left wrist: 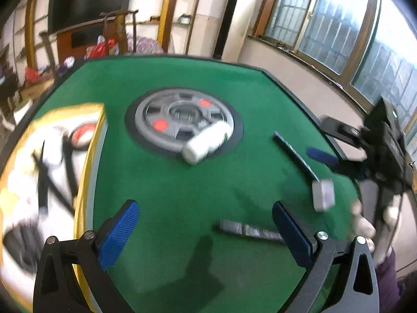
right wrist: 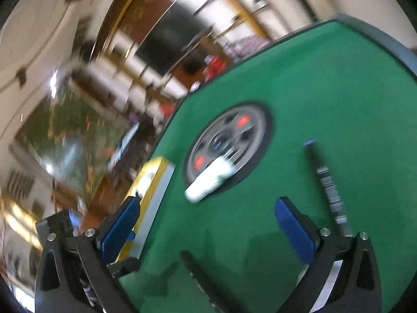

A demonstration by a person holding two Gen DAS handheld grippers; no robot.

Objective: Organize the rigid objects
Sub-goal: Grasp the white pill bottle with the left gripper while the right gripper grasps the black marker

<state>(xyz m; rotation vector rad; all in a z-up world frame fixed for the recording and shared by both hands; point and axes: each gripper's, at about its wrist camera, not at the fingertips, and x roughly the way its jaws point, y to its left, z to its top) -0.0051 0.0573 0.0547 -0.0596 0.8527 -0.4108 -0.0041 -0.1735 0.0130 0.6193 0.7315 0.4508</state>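
Note:
A white bottle lies on its side at the edge of the grey round hub in the middle of the green table. A dark pen lies at the right, a small grey-white block at its near end. A grey bar-shaped object lies between my left fingers. My left gripper is open and empty above the felt. My right gripper is open and empty; it shows in the left wrist view at the right edge. The bottle and pen show blurred in the right wrist view.
A yellow-rimmed box holding several white, black and red items sits at the table's left side; it also shows in the right wrist view. A dark thin object lies near the right gripper. Windows and shelves stand beyond the table.

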